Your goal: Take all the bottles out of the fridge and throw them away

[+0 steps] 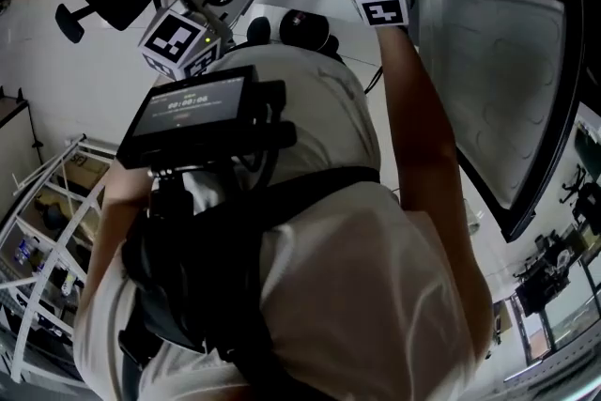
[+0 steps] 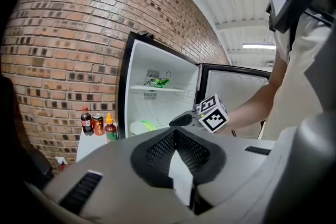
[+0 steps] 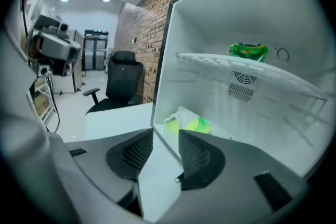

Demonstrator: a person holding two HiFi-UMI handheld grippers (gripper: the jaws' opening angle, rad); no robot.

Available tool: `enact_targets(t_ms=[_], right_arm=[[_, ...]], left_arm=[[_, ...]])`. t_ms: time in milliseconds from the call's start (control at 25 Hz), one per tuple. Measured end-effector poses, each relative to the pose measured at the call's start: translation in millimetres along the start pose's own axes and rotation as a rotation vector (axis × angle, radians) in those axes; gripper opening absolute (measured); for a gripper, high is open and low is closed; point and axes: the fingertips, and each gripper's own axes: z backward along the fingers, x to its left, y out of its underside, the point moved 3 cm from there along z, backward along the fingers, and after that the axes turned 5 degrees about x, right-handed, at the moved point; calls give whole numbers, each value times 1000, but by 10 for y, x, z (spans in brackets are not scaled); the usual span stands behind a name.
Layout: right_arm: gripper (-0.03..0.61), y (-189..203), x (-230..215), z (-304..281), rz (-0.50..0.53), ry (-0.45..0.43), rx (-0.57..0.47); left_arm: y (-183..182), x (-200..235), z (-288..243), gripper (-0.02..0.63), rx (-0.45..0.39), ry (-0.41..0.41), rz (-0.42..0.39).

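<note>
Brick wall [image 2: 63,34] fills the backdrop, rough red-brown courses; against it stands the fridge [image 2: 137,71], boxy, smooth white inside with a black rim, door [image 2: 231,92] swung wide at 3 o'clock; and look at 9 o'clock of the fridge, on a flat white table [image 2: 92,147]: a dark cola bottle [image 2: 86,120] with a red cap, a round can [image 2: 97,124], and a red sauce bottle [image 2: 110,128] with a pointed yellow cap, all upright in a tight row; inside, a wire shelf [image 3: 252,73] carries a crinkly green packet [image 3: 248,51] at 12 o'clock, and a soft yellow-green bundle [image 3: 191,124] sits on the floor of the cabinet; right gripper [image 3: 165,136] points into the opening, its mesh-textured jaws spread apart, nothing between them but the fridge's edge beyond; left gripper [image 2: 176,134] hangs back, its jaws closed tip to tip, empty; a black padded chair [image 3: 122,78] waits at 9 o'clock.
</note>
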Motion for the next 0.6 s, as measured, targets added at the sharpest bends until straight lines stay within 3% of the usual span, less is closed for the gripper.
enact_targets(t_ms=[200, 320, 480, 520, 600], right_arm=[[160, 224, -343, -570, 275, 68, 171], [160, 340, -374, -818, 434, 60, 242], [172, 377, -446, -1008, 536, 59, 278], [202, 378, -475, -1036, 546, 57, 286], [202, 370, -530, -1083, 547, 47, 299]], left_arm=[[105, 158, -37, 2, 6, -56, 31], [227, 190, 17, 2, -4, -90, 27], [255, 187, 109, 2, 1, -141, 71], [254, 187, 123, 2, 3, -152, 86], [262, 192, 145, 2, 3, -168, 102]])
